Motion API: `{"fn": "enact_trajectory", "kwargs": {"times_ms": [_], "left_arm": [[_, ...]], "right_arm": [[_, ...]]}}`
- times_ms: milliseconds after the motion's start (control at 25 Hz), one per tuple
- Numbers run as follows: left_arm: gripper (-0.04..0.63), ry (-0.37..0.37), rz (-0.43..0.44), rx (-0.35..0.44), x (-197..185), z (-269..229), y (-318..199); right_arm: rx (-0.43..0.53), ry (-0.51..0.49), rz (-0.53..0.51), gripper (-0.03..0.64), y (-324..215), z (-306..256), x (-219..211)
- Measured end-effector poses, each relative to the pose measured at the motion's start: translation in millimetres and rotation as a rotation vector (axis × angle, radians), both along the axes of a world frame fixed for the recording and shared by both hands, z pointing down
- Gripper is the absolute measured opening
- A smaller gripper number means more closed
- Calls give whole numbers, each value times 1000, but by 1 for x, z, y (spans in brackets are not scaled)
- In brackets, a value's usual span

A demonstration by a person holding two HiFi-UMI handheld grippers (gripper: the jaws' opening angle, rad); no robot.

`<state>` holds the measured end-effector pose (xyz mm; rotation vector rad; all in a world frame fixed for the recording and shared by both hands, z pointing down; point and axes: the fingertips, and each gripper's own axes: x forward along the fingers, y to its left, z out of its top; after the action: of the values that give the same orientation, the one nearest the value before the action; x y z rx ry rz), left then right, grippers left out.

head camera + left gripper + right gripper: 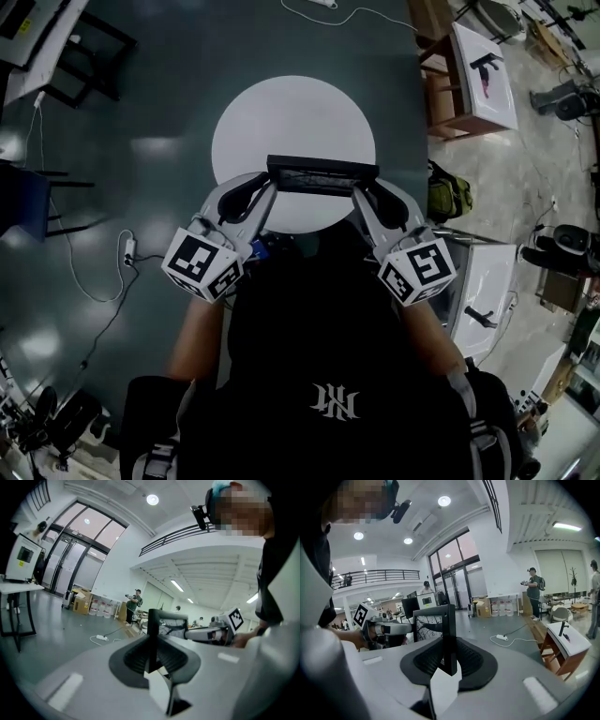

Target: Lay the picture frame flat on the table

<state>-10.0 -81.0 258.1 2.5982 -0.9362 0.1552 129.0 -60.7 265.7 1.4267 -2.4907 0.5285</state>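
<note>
A black picture frame [322, 176] hangs over the near part of the round white table [281, 112], and from above I see mostly its top edge. My left gripper [270, 189] is shut on the frame's left end, my right gripper [360, 191] on its right end. In the left gripper view the frame's side bar [152, 634] stands edge-on between the dark pads [133, 660]. The right gripper view has the frame [449, 630] clamped the same way, with a branch-pattern picture in it. Whether the frame's lower edge touches the table is hidden.
A green bag [448, 192] and small white tables on wooden legs [478, 80] stand to the right. A power strip with cable [128, 251] lies on the dark floor at the left. People [533, 590] stand far off in the hall.
</note>
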Motion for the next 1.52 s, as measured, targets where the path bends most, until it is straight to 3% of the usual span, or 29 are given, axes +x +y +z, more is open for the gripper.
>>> {"fn": "enact_trajectory", "kwargs": {"times_ms": [320, 960, 1160, 1360, 1520], "left_arm": [[41, -81, -141, -35, 19, 10, -26], [41, -156, -389, -101, 76, 26, -55], [43, -190, -397, -141, 71, 52, -58], [43, -165, -371, -200, 48, 97, -72], [43, -128, -308, -321, 38, 153, -79]], "right_arm": [[-8, -28, -140, 86, -47, 16, 18], [-45, -143, -379, 84, -112, 47, 70], [-116, -179, -397, 84, -109, 82, 63], [-198, -152, -376, 84, -118, 123, 43], [-281, -103, -310, 86, -124, 166, 35]]}}
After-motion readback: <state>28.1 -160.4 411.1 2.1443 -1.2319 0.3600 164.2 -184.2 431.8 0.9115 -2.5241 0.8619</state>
